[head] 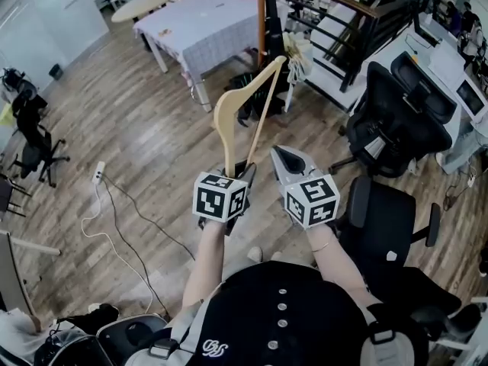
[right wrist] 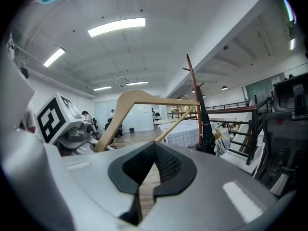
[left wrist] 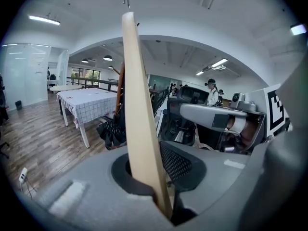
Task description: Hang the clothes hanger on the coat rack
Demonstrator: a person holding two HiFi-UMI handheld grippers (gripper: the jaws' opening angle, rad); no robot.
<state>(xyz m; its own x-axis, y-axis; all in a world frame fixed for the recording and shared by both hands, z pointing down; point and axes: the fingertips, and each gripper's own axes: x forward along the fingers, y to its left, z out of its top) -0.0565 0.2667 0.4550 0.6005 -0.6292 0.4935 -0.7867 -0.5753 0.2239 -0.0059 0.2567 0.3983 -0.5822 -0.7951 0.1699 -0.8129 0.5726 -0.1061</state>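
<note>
Just past our dark top (head: pixel 282 311), our left gripper (head: pixel 242 172) is clamping its fingers on one end of the wooden clothes hanger (head: pixel 229 105), holding it up, hook uppermost, likely ready for a peg. The right gripper (head: pixel 288 161) is hovering beside it, fingers closed on nothing. The coat rack (head: pixel 261 21) is standing well ahead, a pale bag (head: pixel 299 56) hanging from it, contents hidden.

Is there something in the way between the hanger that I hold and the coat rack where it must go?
Nothing visible does. The left tool holds the hanger, and only bare wooden floor lies between it and the coat rack ahead, beside the table.
</note>
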